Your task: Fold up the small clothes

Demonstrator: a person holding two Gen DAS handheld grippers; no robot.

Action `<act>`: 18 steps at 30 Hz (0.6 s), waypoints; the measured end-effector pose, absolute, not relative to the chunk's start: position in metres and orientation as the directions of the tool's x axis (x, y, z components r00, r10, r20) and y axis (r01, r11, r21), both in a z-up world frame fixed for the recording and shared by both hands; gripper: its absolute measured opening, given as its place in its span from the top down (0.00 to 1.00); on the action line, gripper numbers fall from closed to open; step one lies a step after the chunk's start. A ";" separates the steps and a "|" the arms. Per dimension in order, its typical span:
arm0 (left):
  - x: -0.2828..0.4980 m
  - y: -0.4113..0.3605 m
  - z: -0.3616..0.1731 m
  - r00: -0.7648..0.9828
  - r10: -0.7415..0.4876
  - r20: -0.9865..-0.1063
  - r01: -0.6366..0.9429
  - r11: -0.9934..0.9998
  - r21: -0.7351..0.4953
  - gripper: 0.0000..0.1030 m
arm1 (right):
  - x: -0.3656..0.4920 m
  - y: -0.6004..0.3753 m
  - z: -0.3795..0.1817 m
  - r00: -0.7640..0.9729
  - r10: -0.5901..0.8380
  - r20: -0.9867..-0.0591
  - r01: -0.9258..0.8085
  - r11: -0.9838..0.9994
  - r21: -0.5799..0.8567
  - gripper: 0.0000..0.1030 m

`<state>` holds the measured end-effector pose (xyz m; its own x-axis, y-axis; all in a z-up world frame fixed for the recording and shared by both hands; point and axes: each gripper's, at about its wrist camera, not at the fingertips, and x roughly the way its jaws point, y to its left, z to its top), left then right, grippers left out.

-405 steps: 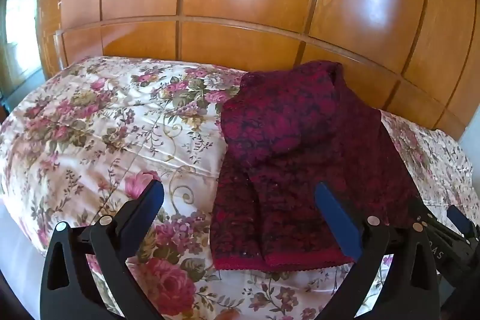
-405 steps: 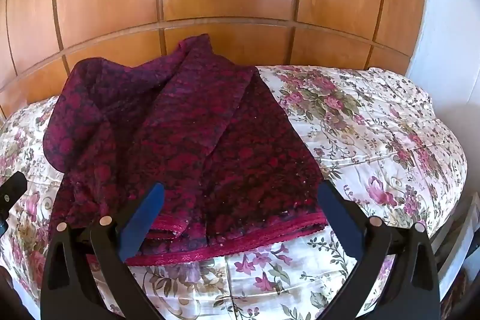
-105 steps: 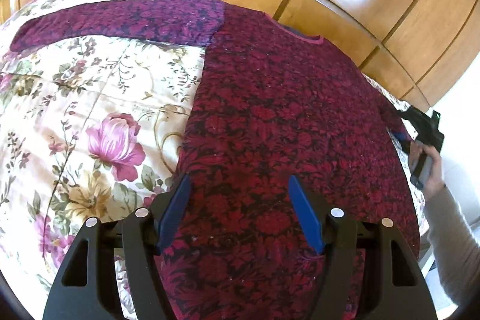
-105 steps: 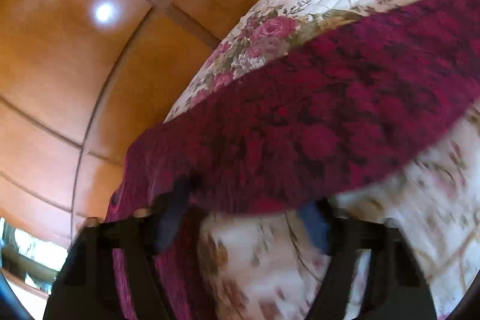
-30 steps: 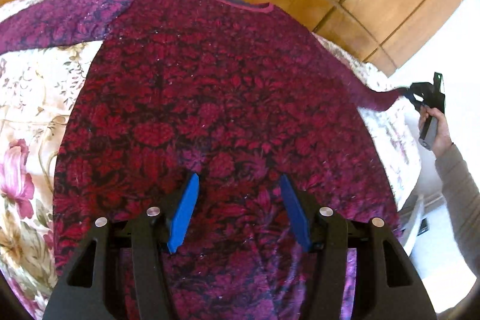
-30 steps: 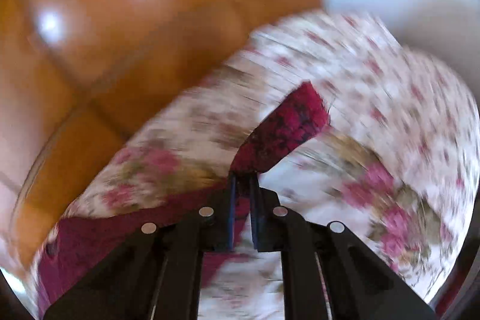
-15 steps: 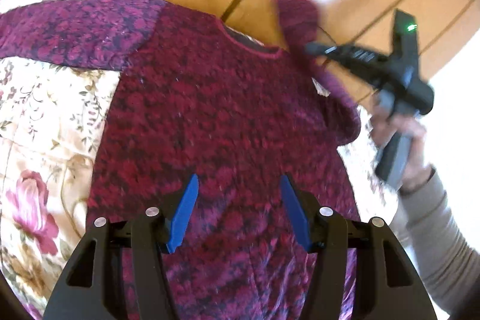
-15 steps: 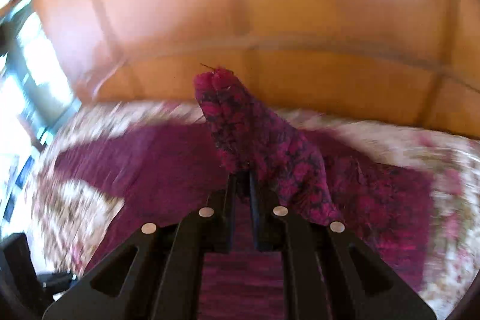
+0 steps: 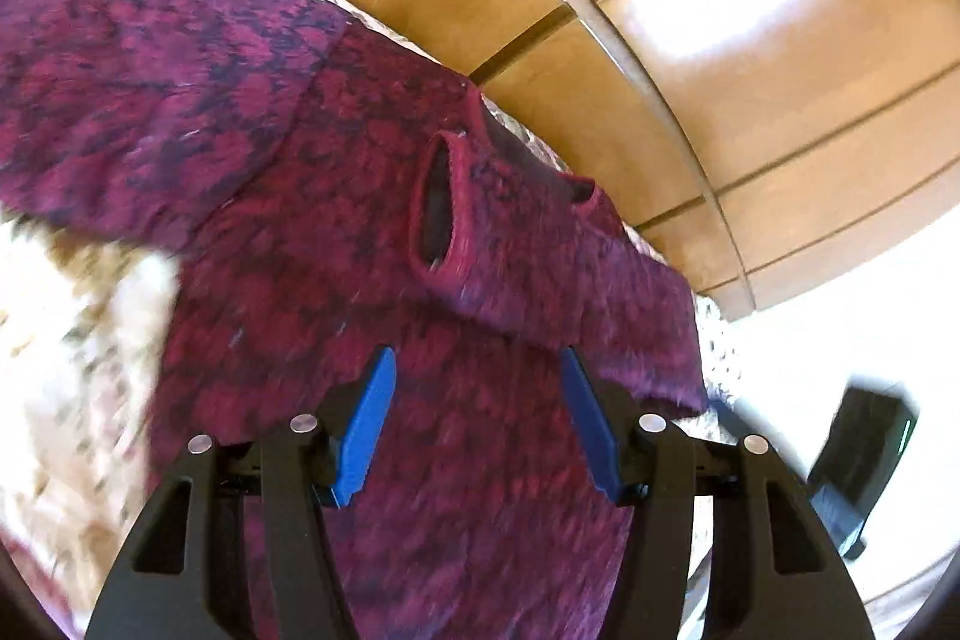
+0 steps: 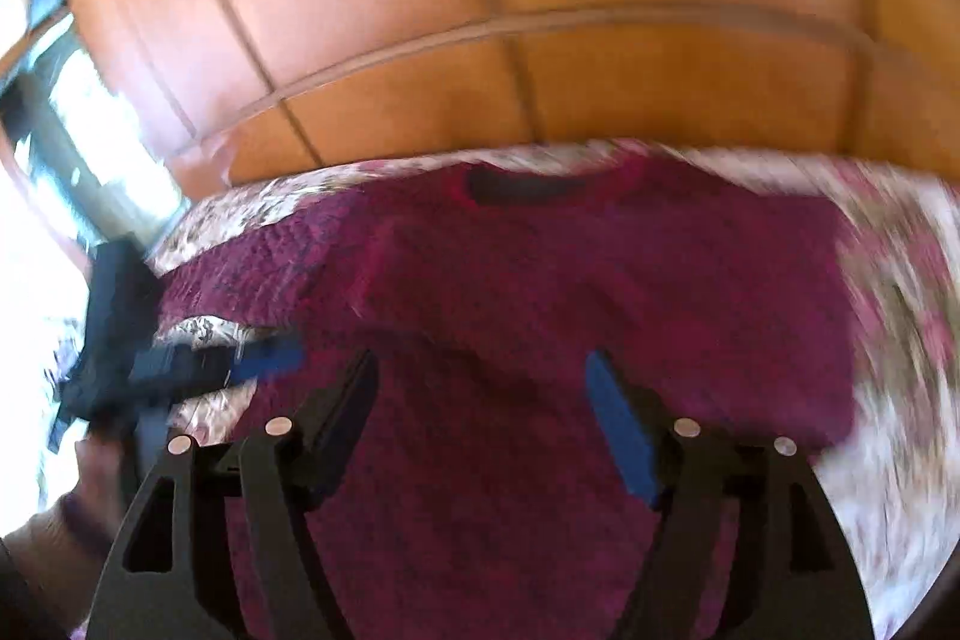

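The maroon sweater [image 9: 336, 196] is spread on the floral bed [image 9: 66, 370], one sleeve [image 9: 540, 268] folded across. Both the left hand-held gripper [image 9: 477, 424] and the right hand-held gripper [image 10: 486, 424] are held open above it, empty.

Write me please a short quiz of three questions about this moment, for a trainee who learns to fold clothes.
1. True or false: the left tool and the right tool are both open and hold nothing.
2. The cuff of the folded-in sleeve of the sweater rests on: A) the floor; B) the sweater's own body; C) a chair.
3. What patterned thing lies under the sweater?

Key: 1 true. 2 B. 3 the floral bedspread.
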<state>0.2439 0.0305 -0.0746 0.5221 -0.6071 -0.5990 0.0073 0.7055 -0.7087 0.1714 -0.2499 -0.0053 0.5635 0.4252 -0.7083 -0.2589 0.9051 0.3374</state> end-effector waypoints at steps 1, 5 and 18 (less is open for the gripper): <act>0.249 0.029 -0.075 0.520 -0.610 -0.598 0.008 0.704 -0.710 0.46 | 0.163 -0.265 -0.009 0.567 0.410 -0.714 -0.225 0.911 0.345 0.30; 0.282 0.012 -0.082 0.505 -0.605 -0.615 -0.004 0.711 -0.703 0.47 | 0.142 -0.325 -0.027 0.569 0.368 -0.735 -0.071 0.913 0.402 0.27; 0.271 0.047 -0.026 0.647 -0.421 -0.636 0.043 0.853 -0.521 0.92 | 0.208 -0.320 -0.008 0.655 0.369 -0.659 -0.052 0.893 0.448 0.39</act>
<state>0.2713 0.0465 -0.0264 0.6473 -0.4206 -0.6357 0.0427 0.8527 -0.5206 0.2083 -0.3199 -0.0077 0.6555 0.3689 -0.6590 -0.0521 0.8926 0.4479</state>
